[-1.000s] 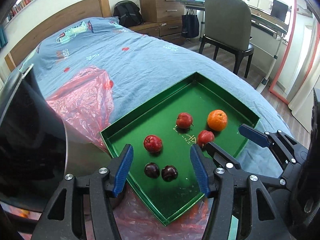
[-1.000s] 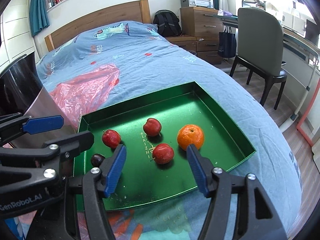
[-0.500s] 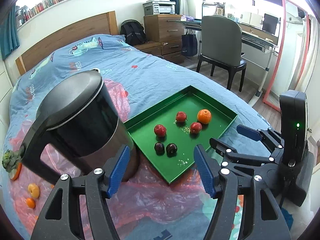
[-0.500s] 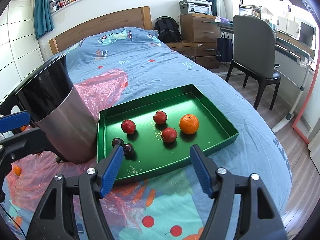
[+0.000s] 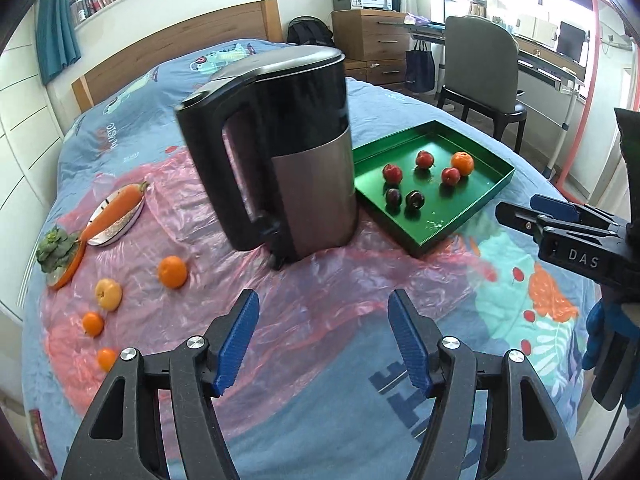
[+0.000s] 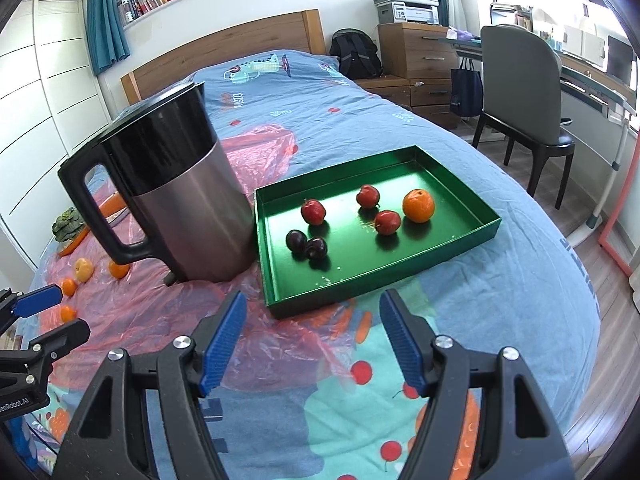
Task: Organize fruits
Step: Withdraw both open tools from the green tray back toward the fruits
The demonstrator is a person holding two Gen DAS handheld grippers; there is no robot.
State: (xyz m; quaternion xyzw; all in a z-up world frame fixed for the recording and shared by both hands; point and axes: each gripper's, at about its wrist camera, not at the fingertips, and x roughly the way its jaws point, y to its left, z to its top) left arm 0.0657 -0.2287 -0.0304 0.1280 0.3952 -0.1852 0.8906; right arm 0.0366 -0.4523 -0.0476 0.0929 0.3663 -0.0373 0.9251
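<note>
Green tray (image 6: 460,236) right of the kettle (image 5: 288,152) holds six fruits; four loose citrus (image 5: 173,273) lie left of the kettle. Left claw (image 5: 322,340) and right claw (image 6: 312,340) both spread, empty. Risk: a reach past the kettle could topple it on the soft bed.

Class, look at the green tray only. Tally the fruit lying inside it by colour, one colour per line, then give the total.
Inside the green tray:
Red fruits: 3
Dark purple fruits: 2
Orange fruit: 1
Total: 6
</note>
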